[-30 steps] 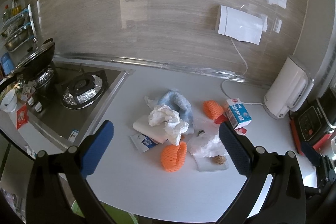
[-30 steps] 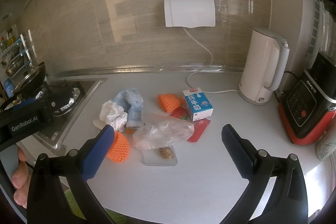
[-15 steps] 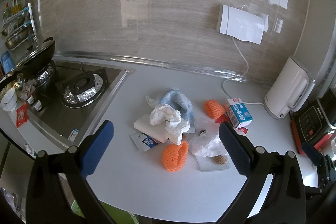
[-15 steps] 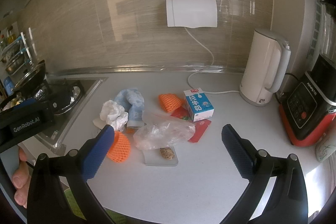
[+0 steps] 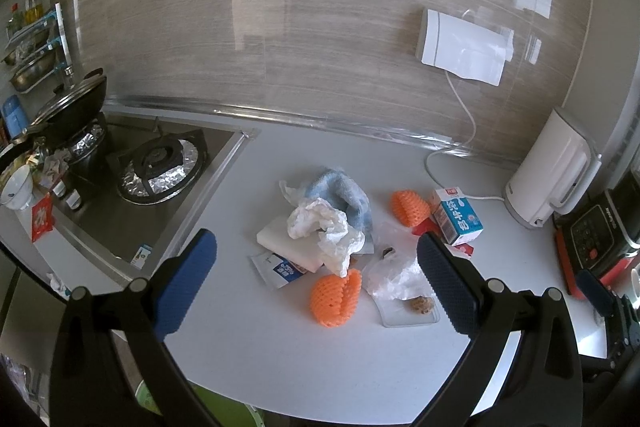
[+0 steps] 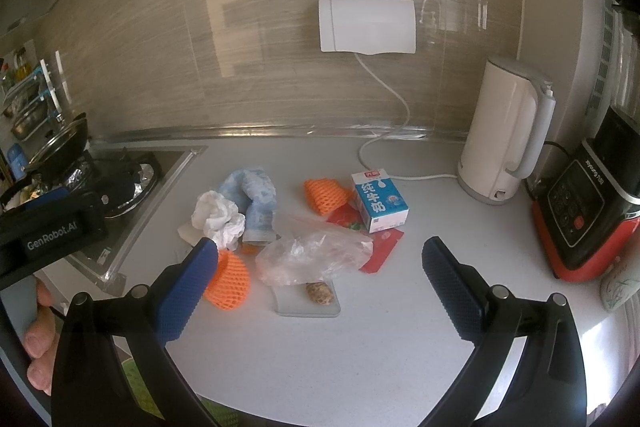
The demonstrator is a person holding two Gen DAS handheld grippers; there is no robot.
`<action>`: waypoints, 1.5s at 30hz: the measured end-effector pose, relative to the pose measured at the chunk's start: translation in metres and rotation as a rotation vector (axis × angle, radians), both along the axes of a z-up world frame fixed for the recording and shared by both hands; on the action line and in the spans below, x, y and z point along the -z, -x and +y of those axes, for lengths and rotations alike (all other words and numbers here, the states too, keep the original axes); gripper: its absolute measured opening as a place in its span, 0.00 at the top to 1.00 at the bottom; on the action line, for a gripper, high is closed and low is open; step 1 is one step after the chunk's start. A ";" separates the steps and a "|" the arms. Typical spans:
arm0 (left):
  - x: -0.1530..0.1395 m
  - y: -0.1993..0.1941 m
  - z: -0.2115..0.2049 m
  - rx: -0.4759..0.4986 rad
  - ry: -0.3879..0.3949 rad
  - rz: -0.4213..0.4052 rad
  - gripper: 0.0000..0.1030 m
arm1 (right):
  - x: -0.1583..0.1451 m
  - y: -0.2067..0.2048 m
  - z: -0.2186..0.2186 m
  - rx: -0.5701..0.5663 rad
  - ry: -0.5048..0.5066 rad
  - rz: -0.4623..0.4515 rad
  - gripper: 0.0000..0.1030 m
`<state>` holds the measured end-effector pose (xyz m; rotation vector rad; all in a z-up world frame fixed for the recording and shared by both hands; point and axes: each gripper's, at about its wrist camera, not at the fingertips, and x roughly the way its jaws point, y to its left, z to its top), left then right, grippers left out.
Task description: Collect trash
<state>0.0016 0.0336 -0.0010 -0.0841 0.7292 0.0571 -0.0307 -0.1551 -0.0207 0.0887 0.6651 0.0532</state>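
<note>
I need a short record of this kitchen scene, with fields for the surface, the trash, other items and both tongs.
surface: white counter
trash: milk carton, clear plastic bag, two orange foam nets, crumpled tissue
other items: kettle, blender
left tongs: open, empty
right tongs: open, empty

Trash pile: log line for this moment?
left tongs: open, empty | right tongs: open, empty | trash pile: untouched on counter | phase: approach

Both views have crept slightly nearer the trash pile (image 5: 332, 247) (nothing on it moved).
</note>
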 end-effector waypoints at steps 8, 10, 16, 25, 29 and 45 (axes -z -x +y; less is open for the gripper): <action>0.000 0.000 0.001 -0.001 0.001 -0.001 0.06 | 0.000 -0.001 0.000 -0.004 0.003 -0.001 0.02; 0.000 -0.001 0.001 -0.001 0.002 0.000 0.06 | 0.000 -0.001 0.000 -0.004 0.003 0.001 0.02; 0.000 -0.001 0.001 -0.001 0.001 -0.001 0.06 | -0.001 -0.001 0.000 -0.004 0.004 0.000 0.02; 0.002 -0.001 0.002 -0.002 -0.004 0.000 0.06 | -0.001 -0.002 0.001 -0.007 0.008 0.003 0.02; 0.008 -0.003 0.005 0.002 -0.010 0.000 0.06 | 0.002 -0.006 0.002 0.000 0.032 0.005 0.02; 0.112 -0.029 0.005 0.101 0.017 0.135 0.06 | 0.071 -0.045 -0.029 -0.058 -0.022 0.025 0.02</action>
